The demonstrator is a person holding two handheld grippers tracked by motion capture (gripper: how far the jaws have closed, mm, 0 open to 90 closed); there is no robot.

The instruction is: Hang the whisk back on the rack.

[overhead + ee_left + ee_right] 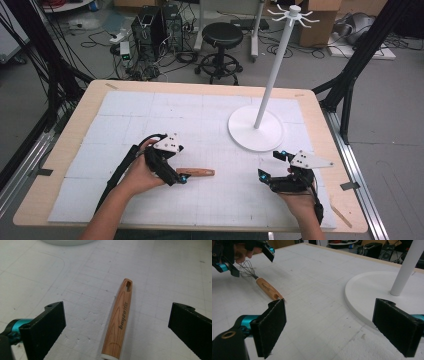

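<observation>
A whisk with a wooden handle lies flat on the white gridded mat, handle end toward the right. In the left gripper view the handle lies between the wide-apart jaws of my left gripper, and neither jaw touches it. In the high view my left gripper hovers open over the whisk's wire end. The right gripper view shows the wire head under that left gripper. My right gripper stands open and empty at the front right, with bare mat between its jaws.
A white hook stand rises from a round base at the back right of the mat, close to my right gripper. Beyond the table's far edge stand a black stool and computer cases. Black frame legs flank the table.
</observation>
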